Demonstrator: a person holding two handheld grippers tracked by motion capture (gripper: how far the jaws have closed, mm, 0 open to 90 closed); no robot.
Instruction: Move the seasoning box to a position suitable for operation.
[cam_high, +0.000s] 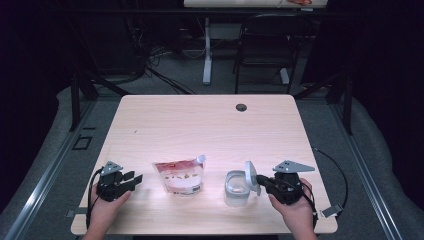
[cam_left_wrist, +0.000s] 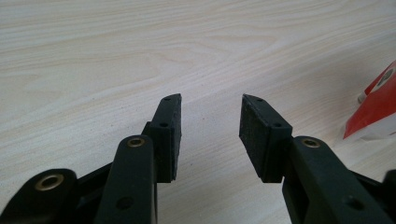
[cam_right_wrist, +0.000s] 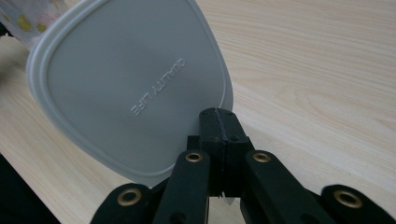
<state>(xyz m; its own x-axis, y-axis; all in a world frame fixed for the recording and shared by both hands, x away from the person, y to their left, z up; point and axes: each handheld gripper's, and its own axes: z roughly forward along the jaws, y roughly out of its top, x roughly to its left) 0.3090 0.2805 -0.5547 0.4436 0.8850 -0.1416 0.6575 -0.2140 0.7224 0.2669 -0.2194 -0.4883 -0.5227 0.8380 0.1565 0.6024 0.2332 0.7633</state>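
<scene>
At the table's (cam_high: 150, 120) near left edge, the left gripper (cam_high: 134, 179) rests with its jaws parted and nothing between them, pointing toward the red-topped pouch (cam_high: 181, 176) that stands just to its right. Further right sits the clear container (cam_high: 236, 188), uncovered. Just beside it, the right gripper (cam_high: 261, 182) pinches the rim of the grey lid (cam_high: 250, 175), holding it on edge above the container's right side.
</scene>
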